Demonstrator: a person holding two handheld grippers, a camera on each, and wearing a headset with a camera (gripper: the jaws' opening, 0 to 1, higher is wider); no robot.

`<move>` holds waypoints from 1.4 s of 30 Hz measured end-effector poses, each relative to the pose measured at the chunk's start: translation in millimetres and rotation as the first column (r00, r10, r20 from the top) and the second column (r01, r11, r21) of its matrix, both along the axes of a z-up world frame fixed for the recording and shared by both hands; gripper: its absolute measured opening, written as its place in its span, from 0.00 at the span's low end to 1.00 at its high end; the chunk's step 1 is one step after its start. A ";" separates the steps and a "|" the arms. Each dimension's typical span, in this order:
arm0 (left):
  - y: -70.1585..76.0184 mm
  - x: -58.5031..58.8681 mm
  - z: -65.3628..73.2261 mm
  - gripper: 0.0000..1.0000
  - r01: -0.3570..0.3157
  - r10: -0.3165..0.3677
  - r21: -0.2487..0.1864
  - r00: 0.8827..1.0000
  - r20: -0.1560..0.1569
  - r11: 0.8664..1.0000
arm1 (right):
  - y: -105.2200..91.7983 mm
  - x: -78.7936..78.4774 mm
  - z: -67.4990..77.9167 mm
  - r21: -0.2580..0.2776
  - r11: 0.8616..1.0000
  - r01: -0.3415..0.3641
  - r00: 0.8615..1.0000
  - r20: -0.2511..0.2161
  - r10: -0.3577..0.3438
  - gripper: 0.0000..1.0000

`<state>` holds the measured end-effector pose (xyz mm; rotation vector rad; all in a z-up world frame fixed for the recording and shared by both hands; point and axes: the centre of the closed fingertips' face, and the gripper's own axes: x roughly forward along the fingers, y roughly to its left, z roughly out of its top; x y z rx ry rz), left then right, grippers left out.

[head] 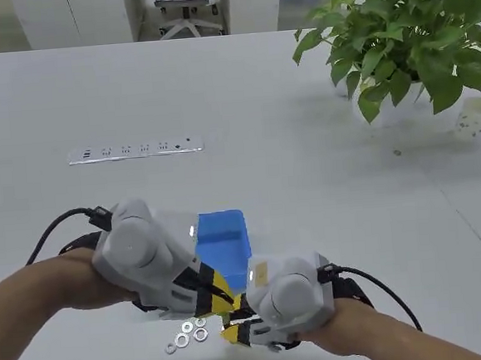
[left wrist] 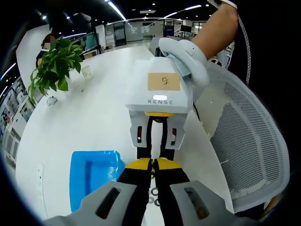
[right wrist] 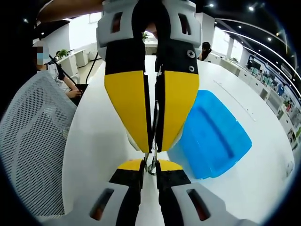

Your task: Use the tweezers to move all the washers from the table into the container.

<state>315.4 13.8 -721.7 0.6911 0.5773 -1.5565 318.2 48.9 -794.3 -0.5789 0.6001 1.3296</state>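
Beyond the blue container (head: pixel 222 236) the table (head: pixel 308 191) lies wide open. The near edge is tight: the left gripper (left wrist: pixel 153 162), pinching the tweezers (right wrist: pixel 153 136), meets the right gripper (right wrist: pixel 150 165) nose to nose beside the washers (head: pixel 188 330). A plant (head: pixel 404 34) crowds the far right.

This is an office, with a big white table (head: pixel 324 182), a white mesh desk chair (left wrist: pixel 254 141) and a leafy green potted plant (head: pixel 404 34).
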 end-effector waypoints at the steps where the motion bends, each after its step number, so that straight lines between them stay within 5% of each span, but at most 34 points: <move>1: -0.2 0.1 0.1 0.06 0.000 0.000 0.000 1.000 0.000 1.000 | -0.2 0.1 -0.1 0.003 1.000 0.009 1.000 -0.008 -0.009 0.12; 20: 2.9 -0.6 5.0 0.06 0.000 0.000 0.007 1.000 0.011 1.000 | 2.1 1.1 4.8 0.003 1.000 0.019 1.000 -0.023 -0.018 0.10; 42: 8.0 1.1 41.7 0.06 -0.003 0.003 0.001 0.999 0.041 1.000 | 7.4 4.8 42.0 -0.002 1.000 -0.016 1.000 0.019 0.016 0.10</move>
